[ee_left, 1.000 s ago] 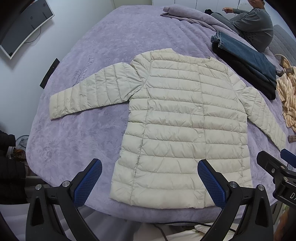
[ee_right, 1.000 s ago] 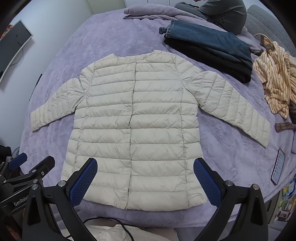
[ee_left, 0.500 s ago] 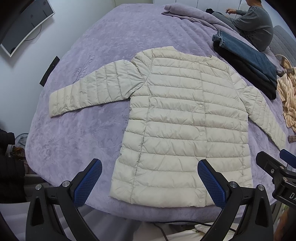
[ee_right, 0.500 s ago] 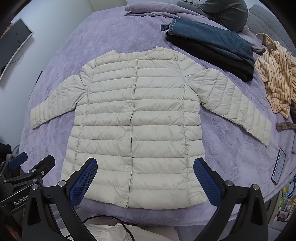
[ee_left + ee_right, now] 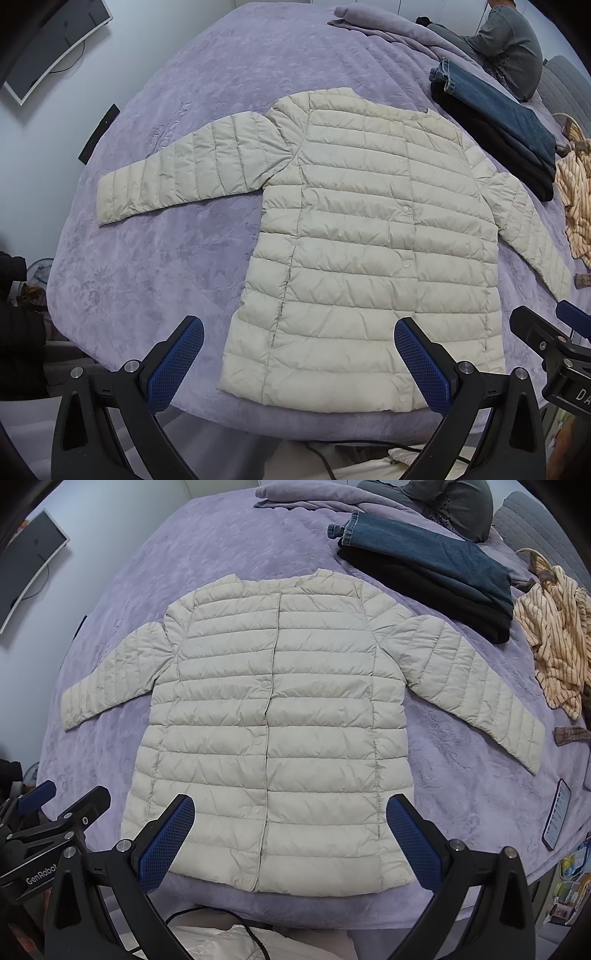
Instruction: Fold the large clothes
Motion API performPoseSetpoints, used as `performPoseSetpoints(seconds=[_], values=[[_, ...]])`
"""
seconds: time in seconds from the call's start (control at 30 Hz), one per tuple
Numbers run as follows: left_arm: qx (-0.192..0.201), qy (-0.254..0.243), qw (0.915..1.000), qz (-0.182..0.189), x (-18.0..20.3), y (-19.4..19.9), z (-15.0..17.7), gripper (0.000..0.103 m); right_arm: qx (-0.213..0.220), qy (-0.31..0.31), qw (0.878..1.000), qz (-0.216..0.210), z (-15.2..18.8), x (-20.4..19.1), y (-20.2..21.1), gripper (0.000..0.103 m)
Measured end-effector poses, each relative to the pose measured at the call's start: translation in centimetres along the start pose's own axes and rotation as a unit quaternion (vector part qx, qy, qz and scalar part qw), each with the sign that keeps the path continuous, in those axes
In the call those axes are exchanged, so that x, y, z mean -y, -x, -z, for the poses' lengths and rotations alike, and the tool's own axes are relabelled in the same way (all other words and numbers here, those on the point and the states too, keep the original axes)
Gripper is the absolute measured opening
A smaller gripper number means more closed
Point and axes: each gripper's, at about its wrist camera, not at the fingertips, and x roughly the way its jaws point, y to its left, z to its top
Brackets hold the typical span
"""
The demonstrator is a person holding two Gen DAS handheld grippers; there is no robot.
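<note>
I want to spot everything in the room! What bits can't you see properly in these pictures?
- Black folded garment, right wrist view: mostly covered by the folded blue jeans.
- Phone, right wrist view: screen text too small.
- Seated person in grey top, left wrist view: cut off by the top edge.
- Cream quilted puffer jacket: underside hidden against the purple bedspread.

This is a bedroom in someone's home. A wide bed (image 5: 155,258) under a plush lilac cover fills the room, with a grey padded headboard (image 5: 535,520) at the far end. Folded jeans (image 5: 424,557) and a striped garment (image 5: 554,638) lie on it, a phone (image 5: 557,814) rests near its edge, and a curved monitor (image 5: 51,40) hangs on the pale wall.
</note>
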Motion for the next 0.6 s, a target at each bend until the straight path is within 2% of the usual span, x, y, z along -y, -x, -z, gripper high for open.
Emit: performPoseSetpoints(seconds=[0.23,0.6], values=[[-0.013,0.015,0.9998,0.006,-1.8,-1.7,-0.3,0.103,-0.010,0.017,1.000,-0.008,-0.4,-0.8,-1.3,0.103],[-0.034,0.054,0.9978,0.020,-6.7,-6.3,-1.0,0.103,-0.066,0.065,0.995,-0.026,-0.6,-4.9,-6.5,0.103]])
